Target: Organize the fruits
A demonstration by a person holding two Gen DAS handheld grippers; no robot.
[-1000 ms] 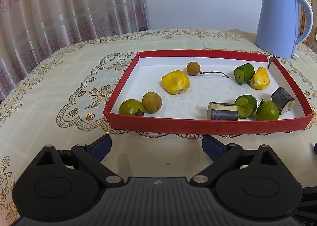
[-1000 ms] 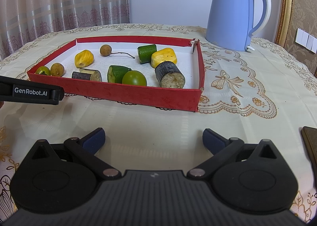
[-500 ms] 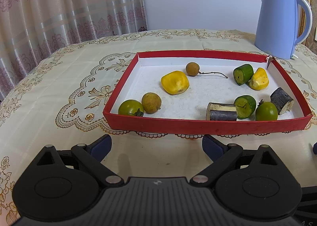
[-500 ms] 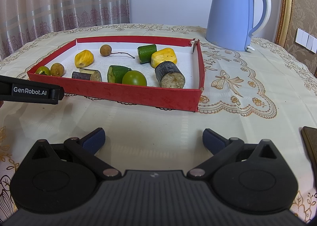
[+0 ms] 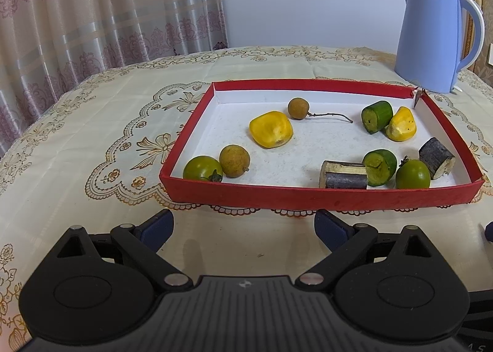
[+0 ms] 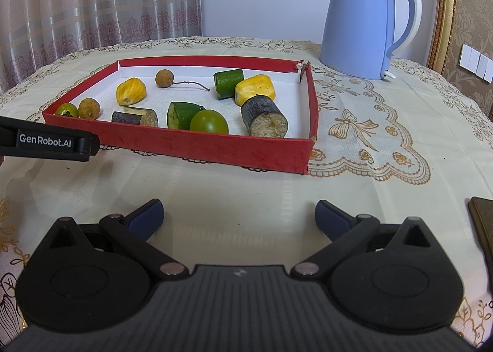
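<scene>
A shallow red tray (image 5: 308,196) (image 6: 191,145) with a white floor sits on the tablecloth. In it lie two green tomatoes (image 5: 201,168) (image 5: 413,173), two brown longans (image 5: 234,161) (image 5: 298,108), two yellow pieces (image 5: 271,133) (image 5: 401,124), two cucumber chunks (image 5: 376,116) (image 5: 379,167) and two dark sugarcane pieces (image 5: 343,174) (image 5: 437,158). My left gripper (image 5: 243,225) is open and empty, just short of the tray's near wall. My right gripper (image 6: 238,218) is open and empty too, further back from the tray's near right corner. The left gripper's side (image 6: 46,142) shows in the right wrist view.
A light blue electric kettle (image 5: 431,40) (image 6: 366,22) stands behind the tray's far right corner. A dark flat object (image 6: 483,228) lies at the right edge of the table. Curtains hang behind the table on the left.
The left wrist view has shifted very slightly; fruits and tray stay where they were. Both grippers remain open.
</scene>
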